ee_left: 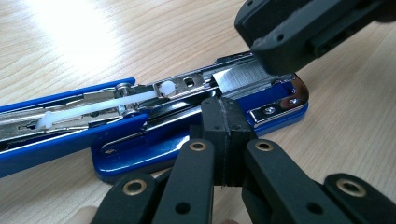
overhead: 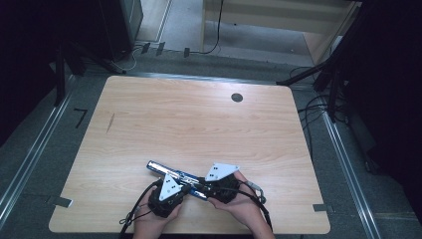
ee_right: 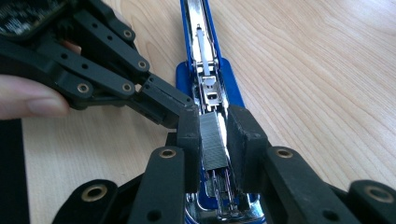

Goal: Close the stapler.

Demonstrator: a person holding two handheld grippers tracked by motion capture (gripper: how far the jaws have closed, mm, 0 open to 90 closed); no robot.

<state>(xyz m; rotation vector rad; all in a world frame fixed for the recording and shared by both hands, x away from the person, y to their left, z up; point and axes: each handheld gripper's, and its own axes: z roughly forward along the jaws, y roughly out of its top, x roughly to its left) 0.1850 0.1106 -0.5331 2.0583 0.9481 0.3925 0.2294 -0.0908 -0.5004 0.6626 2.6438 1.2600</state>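
I have the blue stapler [overhead: 176, 177] lying opened flat near my edge of the wooden table [overhead: 199, 119], its long axis running from upper left to lower right between my hands; my right gripper [ee_right: 214, 140] straddles the strip of staples [ee_right: 212, 140] in the magazine channel, jaws partly open beside the strip, aligned along that axis; I judge seating comes next; my left gripper [ee_left: 224, 126], jaws fully closed and empty, presses the base from the side.
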